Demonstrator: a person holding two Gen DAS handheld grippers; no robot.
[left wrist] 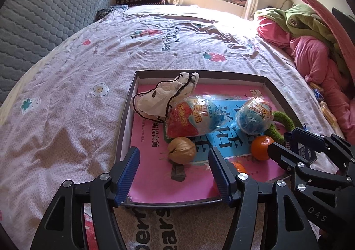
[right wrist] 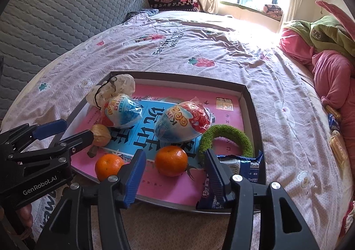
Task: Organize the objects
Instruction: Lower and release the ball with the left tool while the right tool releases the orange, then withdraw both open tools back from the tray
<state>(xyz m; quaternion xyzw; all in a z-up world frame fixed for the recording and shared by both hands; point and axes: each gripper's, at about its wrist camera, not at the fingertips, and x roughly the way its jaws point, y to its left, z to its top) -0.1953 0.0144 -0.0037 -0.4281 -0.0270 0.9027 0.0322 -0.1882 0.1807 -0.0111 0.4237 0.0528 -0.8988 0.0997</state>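
Left wrist view: left tongs (left wrist: 174, 173) gape wide, empty above the walnut (left wrist: 182, 150); right tongs (right wrist: 175, 175) released, empty.

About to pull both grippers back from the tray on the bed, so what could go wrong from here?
1. The two mandarins and the walnut sit loose on a glossy book; a nudge to the tray could roll them.
2. The blue snack packet lies against the right gripper's finger and may drag out.
3. The soft bed could tip the tray.
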